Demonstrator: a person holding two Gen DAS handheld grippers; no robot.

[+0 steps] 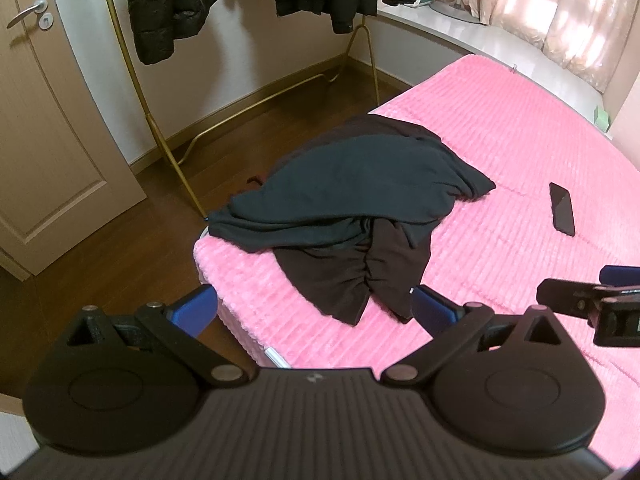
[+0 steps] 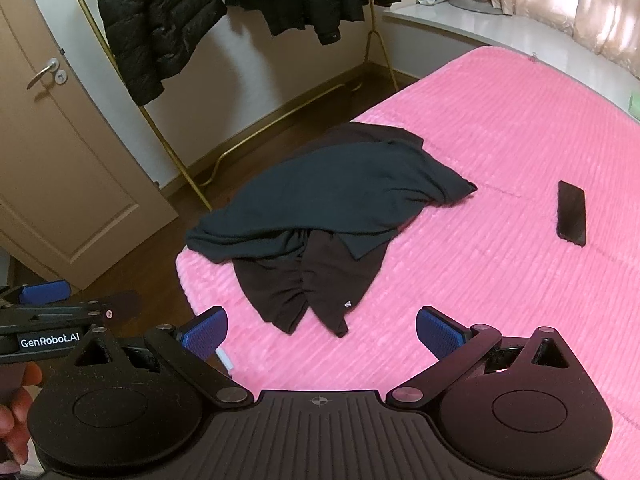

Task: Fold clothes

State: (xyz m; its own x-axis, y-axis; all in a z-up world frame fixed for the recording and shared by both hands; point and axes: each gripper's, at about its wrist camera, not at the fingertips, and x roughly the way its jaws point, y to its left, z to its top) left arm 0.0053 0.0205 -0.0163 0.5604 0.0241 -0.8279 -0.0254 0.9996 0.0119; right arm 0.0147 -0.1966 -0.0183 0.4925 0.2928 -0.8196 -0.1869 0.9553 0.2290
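A bedroom with a wooden floor (image 1: 100, 272) holds a bed (image 1: 500, 248) covered in a ribbed pink blanket, a pale door (image 1: 44, 120) on the left and a gold clothes rack (image 1: 160, 136) with black padded jackets (image 1: 168, 4) behind it. Two garments lie heaped at the bed's near-left corner: a dark teal garment (image 1: 352, 188) spread on top, its long axis running from the bed's left edge, which it slightly overhangs, toward the middle, and a dark brown garment (image 1: 352, 276) beneath, its gathered end pointing toward the cameras. One black phone (image 2: 572, 213) lies flat to the right, well apart from the heap. Wide bare blanket stretches right of and behind the clothes. The left gripper (image 1: 314, 308) hovers over the bed's near corner, fingers (image 1: 196, 310) spread wide and empty; the right gripper (image 2: 322, 334) hovers beside it over the blanket, fingers (image 2: 438, 332) likewise wide and empty, neither touching cloth. A hand (image 2: 16, 412) grips the left tool's handle.
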